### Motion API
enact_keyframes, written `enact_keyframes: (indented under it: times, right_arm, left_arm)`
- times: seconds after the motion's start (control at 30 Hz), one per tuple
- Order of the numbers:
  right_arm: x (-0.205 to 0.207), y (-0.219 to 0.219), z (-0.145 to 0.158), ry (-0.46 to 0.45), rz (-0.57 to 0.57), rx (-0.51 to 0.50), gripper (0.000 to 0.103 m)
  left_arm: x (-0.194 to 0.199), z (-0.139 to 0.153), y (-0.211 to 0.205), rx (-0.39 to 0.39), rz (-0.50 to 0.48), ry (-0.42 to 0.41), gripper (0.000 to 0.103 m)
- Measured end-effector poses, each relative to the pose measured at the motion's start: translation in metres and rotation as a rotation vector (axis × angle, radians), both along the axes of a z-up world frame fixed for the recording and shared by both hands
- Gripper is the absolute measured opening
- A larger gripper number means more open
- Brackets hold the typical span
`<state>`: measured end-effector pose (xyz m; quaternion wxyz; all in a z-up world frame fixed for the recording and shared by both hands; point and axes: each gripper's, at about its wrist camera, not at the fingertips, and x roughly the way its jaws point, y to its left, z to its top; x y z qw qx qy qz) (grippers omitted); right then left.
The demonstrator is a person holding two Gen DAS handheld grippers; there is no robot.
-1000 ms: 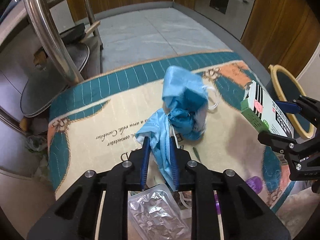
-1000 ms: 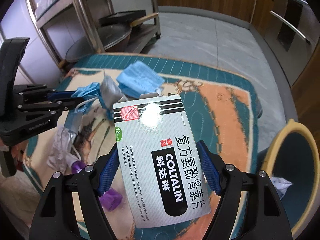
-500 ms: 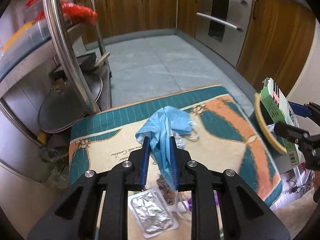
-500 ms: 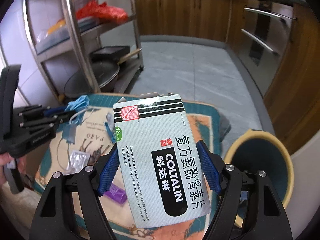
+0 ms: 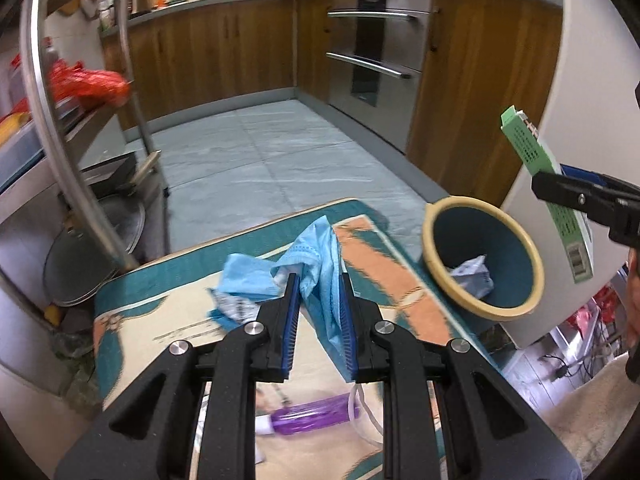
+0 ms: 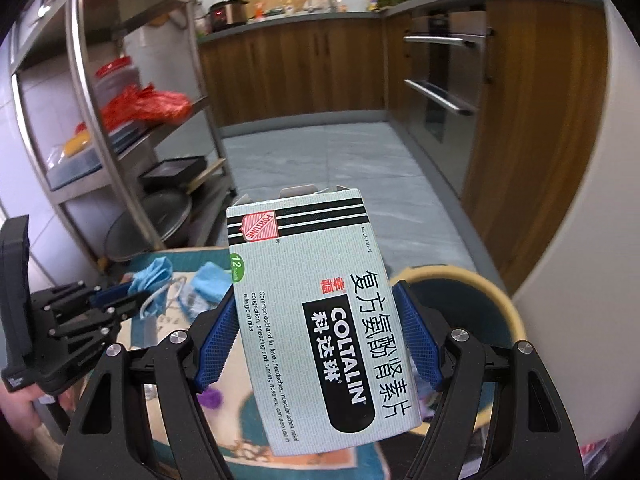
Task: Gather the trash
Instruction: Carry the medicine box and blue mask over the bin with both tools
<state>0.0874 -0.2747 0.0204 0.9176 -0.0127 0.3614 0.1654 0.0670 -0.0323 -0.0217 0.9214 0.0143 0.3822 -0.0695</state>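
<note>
A round dark-teal waste bin with a cream rim (image 5: 482,258) is seen at the right of the left wrist view, a crumpled white-and-grey wrapper (image 5: 472,278) lying at its bottom. In the right wrist view the same bin (image 6: 500,300) is partly hidden behind a pale green-and-white cardboard medicine box (image 6: 320,320), which is clamped across its width by the right gripper (image 6: 320,338) — blue pads pressed to both long edges. In the left wrist view that box (image 5: 548,196) is seen edge-on at the far right, above and beside the bin. A crumpled light-blue disposable face mask (image 5: 320,264) is pinched between the narrow jaws of the left gripper (image 5: 318,320) at lower centre, held clear of the surface. Below it, a teal, cream and orange patterned mat (image 5: 160,320) is spread on the floor, with more blue cloth (image 5: 244,280) and a purple plastic tube (image 5: 308,420) left on it. Grey floor tiles (image 5: 256,152), wooden cabinets (image 5: 216,52) and a steel oven front (image 5: 372,60) fill the upper frame — a steel rack (image 6: 100,120) of pans stands at left.
</note>
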Motion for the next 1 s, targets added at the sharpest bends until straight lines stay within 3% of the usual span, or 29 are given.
enact_keyframes:
  times: [0.47, 1.0]
  right_arm:
    - [0.02, -0.052, -0.03, 0.055, -0.103, -0.079, 0.076]
    - [0.059, -0.094, -0.079, 0.176, -0.157, -0.065, 0.076]
  left_arm:
    - [0.028, -0.018, -0.067, 0.008, -0.126, 0.026, 0.019]
    - [0.065, -0.064, -0.13, 0.029, -0.217, 0.1, 0.019]
